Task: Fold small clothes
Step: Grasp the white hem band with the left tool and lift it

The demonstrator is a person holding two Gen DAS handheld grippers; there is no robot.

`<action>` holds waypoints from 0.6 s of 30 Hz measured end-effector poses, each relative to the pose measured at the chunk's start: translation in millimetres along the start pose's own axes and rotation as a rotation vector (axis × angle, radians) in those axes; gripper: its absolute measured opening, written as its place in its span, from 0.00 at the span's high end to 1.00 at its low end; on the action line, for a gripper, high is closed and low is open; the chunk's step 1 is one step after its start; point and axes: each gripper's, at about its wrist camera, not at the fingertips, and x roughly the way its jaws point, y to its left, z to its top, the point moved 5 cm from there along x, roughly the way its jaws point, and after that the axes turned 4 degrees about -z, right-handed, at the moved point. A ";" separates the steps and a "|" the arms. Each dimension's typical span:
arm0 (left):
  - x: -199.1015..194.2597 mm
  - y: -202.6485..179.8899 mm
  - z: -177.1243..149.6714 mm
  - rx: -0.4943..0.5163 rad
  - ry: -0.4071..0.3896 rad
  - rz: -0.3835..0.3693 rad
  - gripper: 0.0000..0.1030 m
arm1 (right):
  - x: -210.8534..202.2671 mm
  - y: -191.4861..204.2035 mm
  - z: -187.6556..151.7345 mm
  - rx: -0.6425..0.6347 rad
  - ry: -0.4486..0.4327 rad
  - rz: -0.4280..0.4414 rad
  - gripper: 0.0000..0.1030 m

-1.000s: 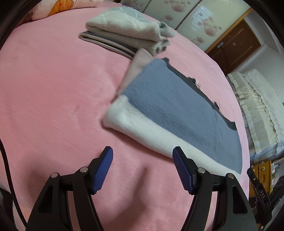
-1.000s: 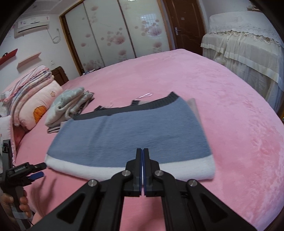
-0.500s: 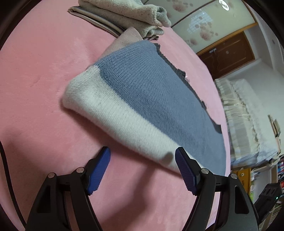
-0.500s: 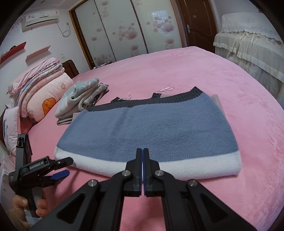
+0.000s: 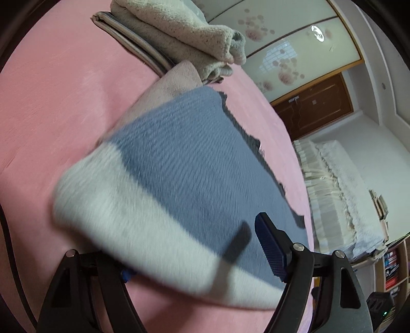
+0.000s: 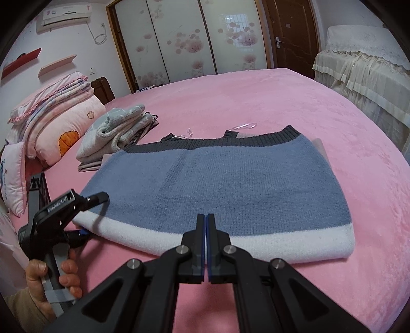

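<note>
The left gripper (image 5: 194, 256) is spread wide around the white hem corner of the sweater (image 5: 179, 164), one finger under it and one over. The right gripper (image 6: 206, 230) is clenched on nothing, its tips just short of the hem's middle. Beyond the sweater lies a folded pile (image 6: 118, 133) on the bed (image 6: 282, 102).

We count one blue-and-white knitted sweater (image 6: 220, 179) on one pink bed (image 6: 282, 102), one stack of folded clothes (image 6: 115, 133), two grippers, left gripper (image 6: 84, 215) and right gripper (image 6: 206, 230), one pile of pillows and quilts (image 6: 56, 112), one air conditioner (image 6: 66, 18), two wall shelves (image 6: 38, 62).
</note>
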 end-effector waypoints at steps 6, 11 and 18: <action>8.1 2.3 15.9 -0.052 -0.025 -0.036 0.28 | 13.7 1.2 14.9 0.005 -0.017 -0.013 1.00; 7.4 3.0 19.8 -0.011 -0.028 0.056 0.66 | 32.4 8.4 33.7 0.012 -0.024 0.004 1.00; -16.3 -36.2 17.1 0.215 -0.118 0.155 0.83 | 82.0 33.5 58.0 0.005 0.014 0.029 1.00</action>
